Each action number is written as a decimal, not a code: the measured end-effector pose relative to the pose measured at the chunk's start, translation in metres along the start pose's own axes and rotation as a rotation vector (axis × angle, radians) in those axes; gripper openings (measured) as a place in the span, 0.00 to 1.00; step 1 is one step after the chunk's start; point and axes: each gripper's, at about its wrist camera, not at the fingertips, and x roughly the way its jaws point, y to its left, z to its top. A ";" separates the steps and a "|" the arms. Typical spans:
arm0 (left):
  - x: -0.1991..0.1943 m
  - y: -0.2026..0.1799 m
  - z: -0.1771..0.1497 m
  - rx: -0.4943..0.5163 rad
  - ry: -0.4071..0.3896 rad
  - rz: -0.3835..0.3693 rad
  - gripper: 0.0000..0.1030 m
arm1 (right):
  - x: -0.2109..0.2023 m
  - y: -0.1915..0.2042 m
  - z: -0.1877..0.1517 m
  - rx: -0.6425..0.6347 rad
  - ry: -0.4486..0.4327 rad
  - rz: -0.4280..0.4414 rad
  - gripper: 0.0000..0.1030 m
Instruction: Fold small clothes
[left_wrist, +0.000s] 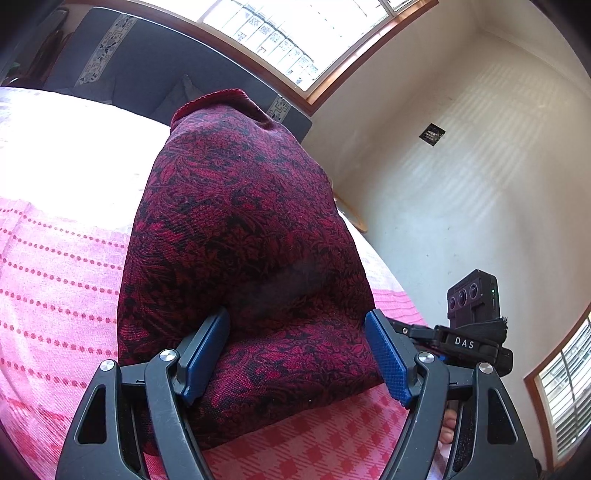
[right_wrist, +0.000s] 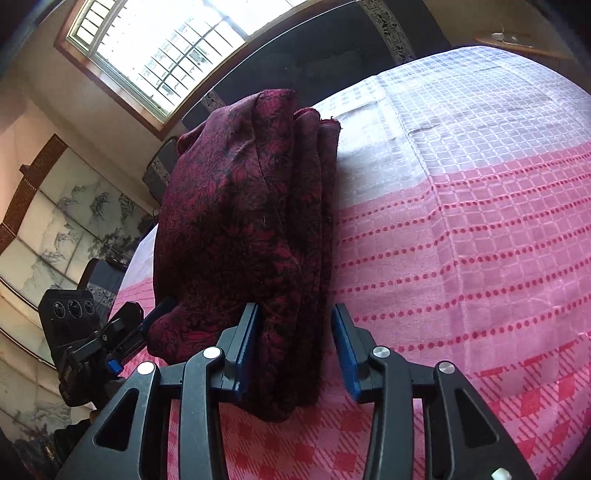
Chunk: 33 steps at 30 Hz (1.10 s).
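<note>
Pink bedspread (right_wrist: 461, 229) carries folded garment (right_wrist: 243, 229); both tools, left tool (left_wrist: 297, 354) and right tool (right_wrist: 295, 347), open astride it; withdrawal may snag folds.

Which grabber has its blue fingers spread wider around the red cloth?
The left gripper: its pads stand far apart across the folded red garment. The right gripper straddles only a narrower edge.

A pink checked cloth (right_wrist: 480, 229) with red dotted rows covers the surface; its far part is pale. A dark sofa (left_wrist: 155, 62) with patterned bands stands beyond, under a barred window (left_wrist: 291, 33). A second window (left_wrist: 565, 384) sits at right. The cream wall (left_wrist: 461, 177) bears a small dark plate (left_wrist: 432, 134). An ink-painted screen (right_wrist: 70, 218) stands at left.
</note>
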 end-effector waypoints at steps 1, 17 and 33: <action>0.000 0.000 0.000 0.001 0.000 0.001 0.74 | -0.003 0.000 0.005 -0.002 -0.013 -0.004 0.48; -0.001 -0.001 0.001 0.003 0.000 0.005 0.74 | 0.033 -0.007 0.034 -0.022 0.017 -0.034 0.58; 0.012 -0.026 0.002 0.106 0.017 0.131 0.74 | 0.029 -0.011 0.022 0.006 0.021 0.045 0.64</action>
